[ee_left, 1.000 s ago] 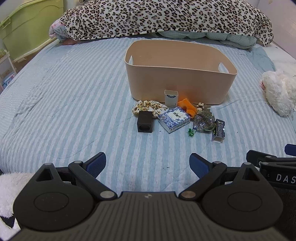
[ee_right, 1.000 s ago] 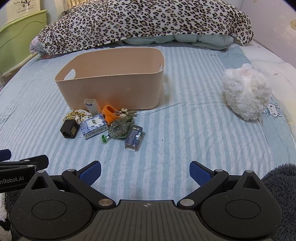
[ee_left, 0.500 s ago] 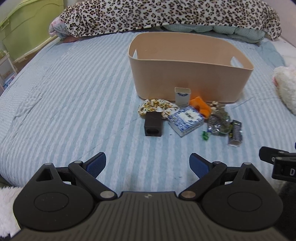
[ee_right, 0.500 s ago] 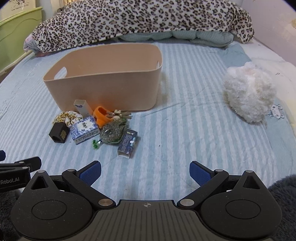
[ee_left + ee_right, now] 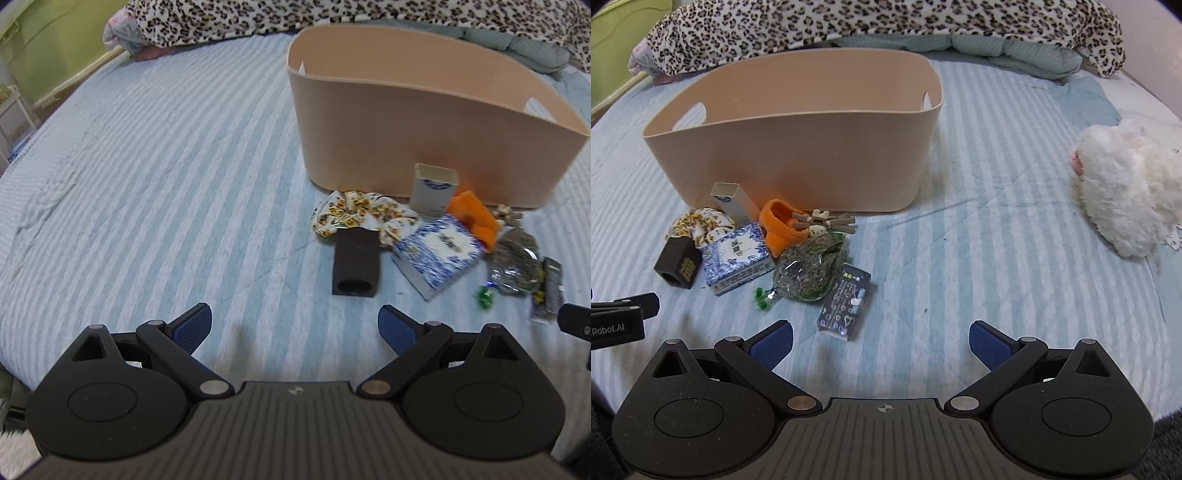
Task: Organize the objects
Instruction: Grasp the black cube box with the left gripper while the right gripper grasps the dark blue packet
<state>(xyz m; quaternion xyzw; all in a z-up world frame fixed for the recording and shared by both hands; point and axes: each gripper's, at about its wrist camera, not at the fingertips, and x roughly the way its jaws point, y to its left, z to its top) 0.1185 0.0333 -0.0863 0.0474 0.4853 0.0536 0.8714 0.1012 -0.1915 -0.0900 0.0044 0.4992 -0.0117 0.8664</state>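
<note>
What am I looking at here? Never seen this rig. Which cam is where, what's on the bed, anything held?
There is no robot arm: a person holds a two-finger gripper in each hand, and each carries a fisheye camera looking along its fingers. One picture is from the left gripper, the other from the right gripper. Both are open and hold nothing.

On the striped bed stands a beige bin; nothing can be seen inside it. In front of it lie small items: a black box, a blue-and-white box, a floral scrunchie, an orange piece, a bag of dried herbs and a dark packet. A white plush toy lies apart, to the right.
</note>
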